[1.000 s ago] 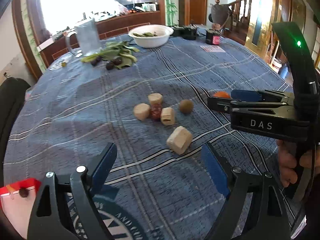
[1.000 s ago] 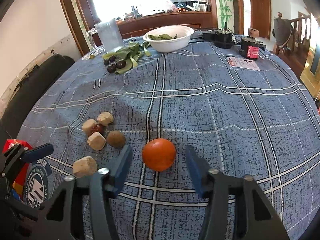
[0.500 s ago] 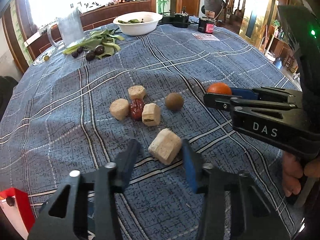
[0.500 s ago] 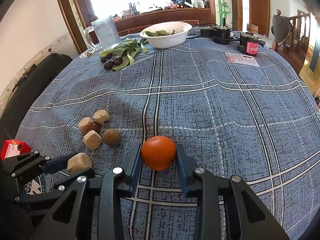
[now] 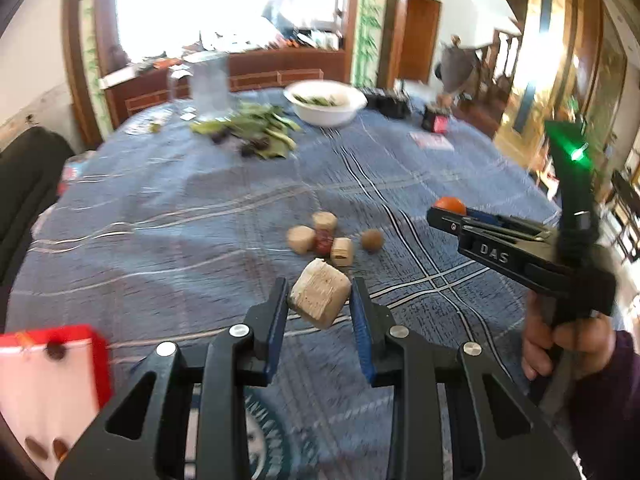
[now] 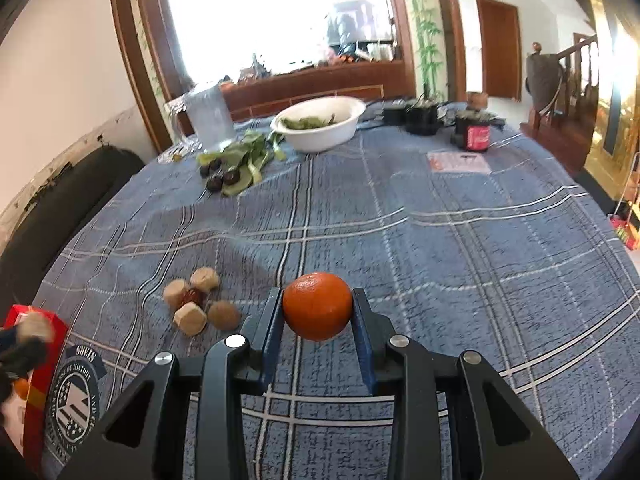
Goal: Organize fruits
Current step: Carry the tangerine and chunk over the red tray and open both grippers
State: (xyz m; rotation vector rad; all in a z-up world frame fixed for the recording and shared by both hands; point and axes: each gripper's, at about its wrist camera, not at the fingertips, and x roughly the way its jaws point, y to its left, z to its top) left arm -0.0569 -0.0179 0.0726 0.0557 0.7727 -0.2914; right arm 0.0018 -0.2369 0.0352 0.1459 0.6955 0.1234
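My left gripper (image 5: 320, 300) is shut on a tan cut chunk (image 5: 320, 298) and holds it just above the blue checked cloth. Beyond it lie three more tan chunks (image 5: 301, 239), a red date (image 5: 323, 245) and a small brown fruit (image 5: 372, 239). The right gripper (image 5: 446, 211) shows at the right of the left wrist view, with a hand on its grip. In the right wrist view my right gripper (image 6: 317, 312) is shut on an orange (image 6: 317, 311). The same small pile (image 6: 191, 303) sits to its left, and the left gripper with its chunk shows blurred at the far left edge.
A red box (image 5: 52, 364) stands at the near left edge of the table. At the far side are a white bowl (image 6: 320, 123) of greens, a glass pitcher (image 6: 208, 118), green leaves with dark fruits (image 6: 228, 168), a red can (image 6: 476, 136) and a card (image 6: 458, 161).
Both grippers closed: the left on the tan chunk, the right on the orange. The left gripper then rose with the chunk, and its view swung up.
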